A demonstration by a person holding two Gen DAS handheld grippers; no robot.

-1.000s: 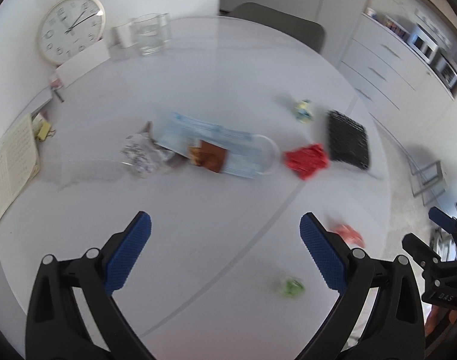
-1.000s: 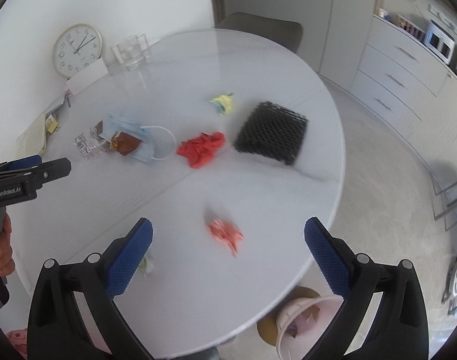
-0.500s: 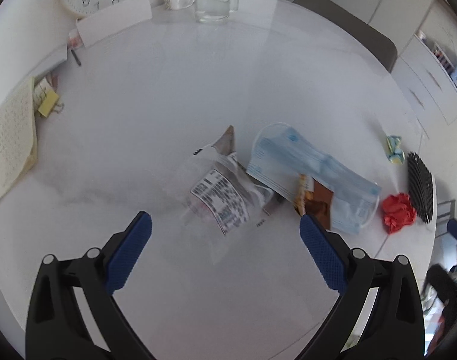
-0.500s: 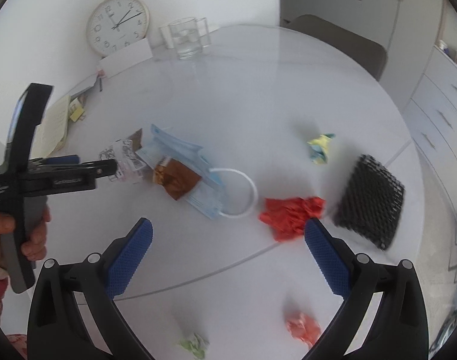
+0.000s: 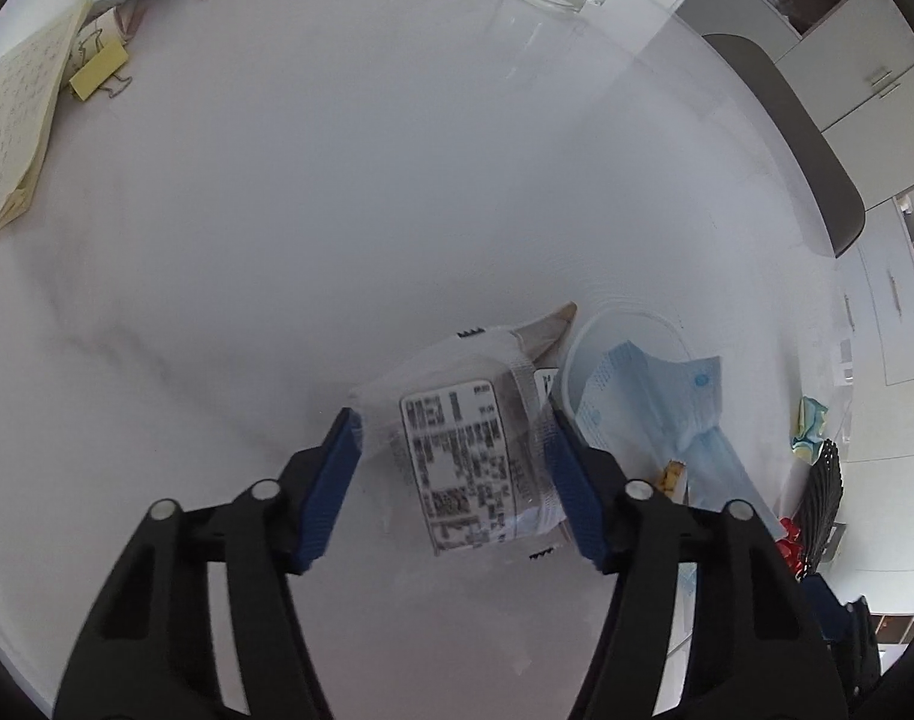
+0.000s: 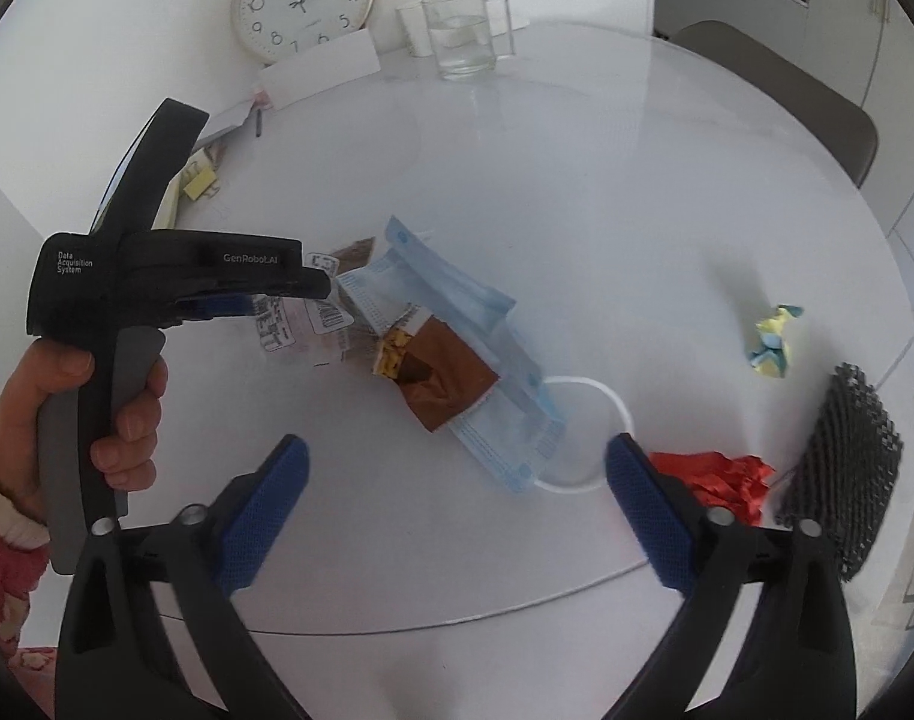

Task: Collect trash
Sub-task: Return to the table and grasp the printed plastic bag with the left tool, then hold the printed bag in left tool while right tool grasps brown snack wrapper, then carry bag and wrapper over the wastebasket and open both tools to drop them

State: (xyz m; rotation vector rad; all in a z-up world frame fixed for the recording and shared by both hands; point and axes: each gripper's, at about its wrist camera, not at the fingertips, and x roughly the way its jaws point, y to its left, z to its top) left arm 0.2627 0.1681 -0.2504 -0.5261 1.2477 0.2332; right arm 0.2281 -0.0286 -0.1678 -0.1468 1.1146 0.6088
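Progress: early stage. Every piece of trash in view lies on the round white table (image 6: 577, 180); none is seen in a bin, and no bin is in view.

Left to right, right wrist view:

1. Left hand-held gripper (image 5: 451, 462), at about 9 o'clock on the table. Its jaws have just been closing and now bracket the clear plastic wrapper (image 5: 463, 450) with the printed label. The blue pads (image 5: 331, 480) sit at the wrapper's two edges, apparently touching. The wrapper lies on the table, not lifted. Judgement: grasp in progress, not secured.
2. Brown snack wrapper (image 6: 439, 378), at centre, lying on top of the blue face mask (image 6: 481, 360). Both untouched.
3. Right hand-held gripper (image 6: 457, 504), at 6 o'clock. Its jaws have just been closing a little but stand wide, with nothing pressed between them; the mask's ear loop (image 6: 583, 432) lies in the gap ahead. State: released.
4. Red crumpled paper (image 6: 721, 480), at 4 o'clock, just beside the right jaw. Untouched.
5. Yellow-and-blue crumpled wrapper (image 6: 772, 339), at 3 o'clock. Untouched.
6. Black foam net sleeve (image 6: 841, 468), at the table's right edge. Untouched.

Remaining: all items listed.
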